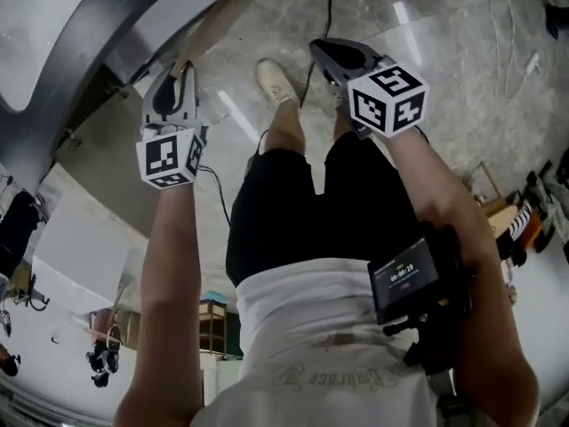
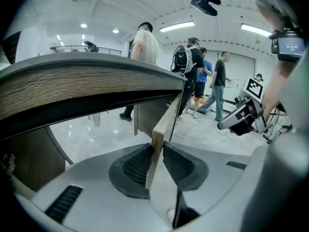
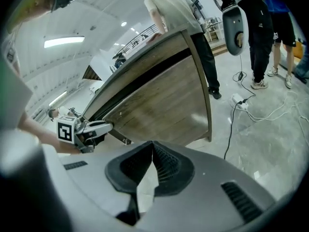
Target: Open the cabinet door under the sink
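Probably a stiff, light door, pinched on its thin edge by left gripper; right gripper closed, empty.

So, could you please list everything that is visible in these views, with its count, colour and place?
cabinet door: one, wood-grain, under the counter, its edge between the left gripper's pads
counter: one, wood-grain front edge, above the door
floor: one, glossy grey
power strip: one, white, on the floor to the right of the cabinet
people: at least four, standing beyond the counter
screen device: one, black, near the person's right arm
shoe: one showing, white, on the floor
left gripper: one, grey with black pads, shut on the door's edge
right gripper: one, same colours, shut and empty, away from the cabinet
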Tool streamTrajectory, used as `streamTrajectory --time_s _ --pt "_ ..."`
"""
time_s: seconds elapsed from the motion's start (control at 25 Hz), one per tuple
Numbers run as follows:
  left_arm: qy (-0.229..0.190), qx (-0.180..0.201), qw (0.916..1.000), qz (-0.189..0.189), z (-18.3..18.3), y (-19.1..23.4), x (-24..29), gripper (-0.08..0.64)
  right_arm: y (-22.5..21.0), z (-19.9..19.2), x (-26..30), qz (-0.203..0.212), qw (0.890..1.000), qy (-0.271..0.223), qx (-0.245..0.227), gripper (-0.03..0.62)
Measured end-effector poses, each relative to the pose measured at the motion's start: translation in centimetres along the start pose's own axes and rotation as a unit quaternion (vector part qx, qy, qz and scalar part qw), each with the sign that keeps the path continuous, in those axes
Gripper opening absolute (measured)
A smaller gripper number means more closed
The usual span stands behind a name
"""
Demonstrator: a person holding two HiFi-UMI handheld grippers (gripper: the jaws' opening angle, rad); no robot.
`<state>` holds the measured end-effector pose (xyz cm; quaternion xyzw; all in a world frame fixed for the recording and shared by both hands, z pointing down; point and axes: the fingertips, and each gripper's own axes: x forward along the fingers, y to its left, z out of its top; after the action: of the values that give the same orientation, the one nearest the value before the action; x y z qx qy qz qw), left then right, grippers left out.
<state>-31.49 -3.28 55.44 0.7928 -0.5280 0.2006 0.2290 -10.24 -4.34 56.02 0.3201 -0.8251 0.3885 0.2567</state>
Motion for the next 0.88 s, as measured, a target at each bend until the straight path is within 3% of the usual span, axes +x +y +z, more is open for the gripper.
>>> streamTrajectory --time_s 0.24,0.88 --pt "0.018 -0.006 0.9998 0.007 -1.8 -1.9 -1.0 0.08 1.9 -0.7 0.2 0.02 1.0 0.01 -0.002 0.014" --pt "0.045 -0.029 0.9962 0.069 -6.3 -3.6 -2.4 0.069 2.8 -4.6 0.2 0.034 0.998 0.046 -0.02 0.014"
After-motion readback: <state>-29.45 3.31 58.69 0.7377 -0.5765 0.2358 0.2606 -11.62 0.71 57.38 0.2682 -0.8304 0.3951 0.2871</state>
